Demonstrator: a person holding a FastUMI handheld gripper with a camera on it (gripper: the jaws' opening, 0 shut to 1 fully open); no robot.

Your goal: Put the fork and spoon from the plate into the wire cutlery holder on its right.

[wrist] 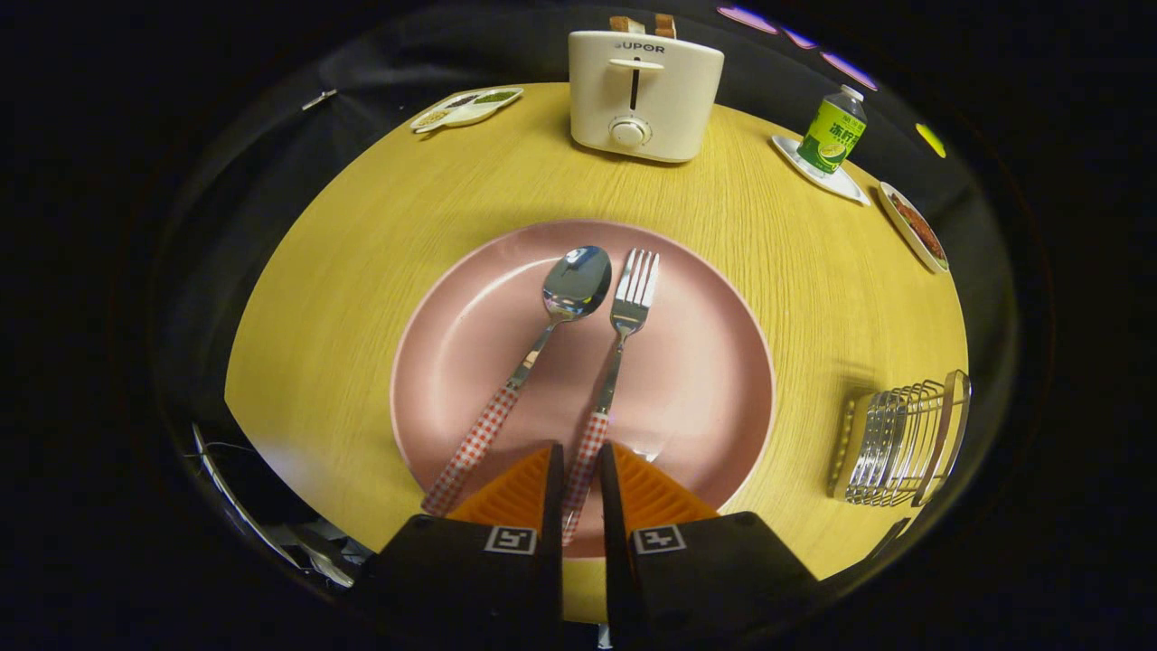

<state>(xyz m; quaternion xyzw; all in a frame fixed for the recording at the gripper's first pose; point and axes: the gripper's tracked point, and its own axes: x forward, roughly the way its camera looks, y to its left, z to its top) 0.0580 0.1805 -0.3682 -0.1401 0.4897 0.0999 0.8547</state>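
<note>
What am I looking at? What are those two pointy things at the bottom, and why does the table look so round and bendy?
Those two pointy things are the fingers of a gripper, a grabbing tool that a person holds in one hand. A camera rides on the tool and looks forward along the fingers. Its fisheye lens bends everything, so the table looks round.

On the table lies a pink plate with a spoon and a fork side by side. The fork's checked handle runs between the fingers, which are close around it; I cannot tell if they squeeze it yet. The spoon's handle lies beside them.

To the plate's right stands a wire cutlery holder, where both should go. Beyond the plate are a toaster, a green bottle on a small dish, and some little dishes.
</note>
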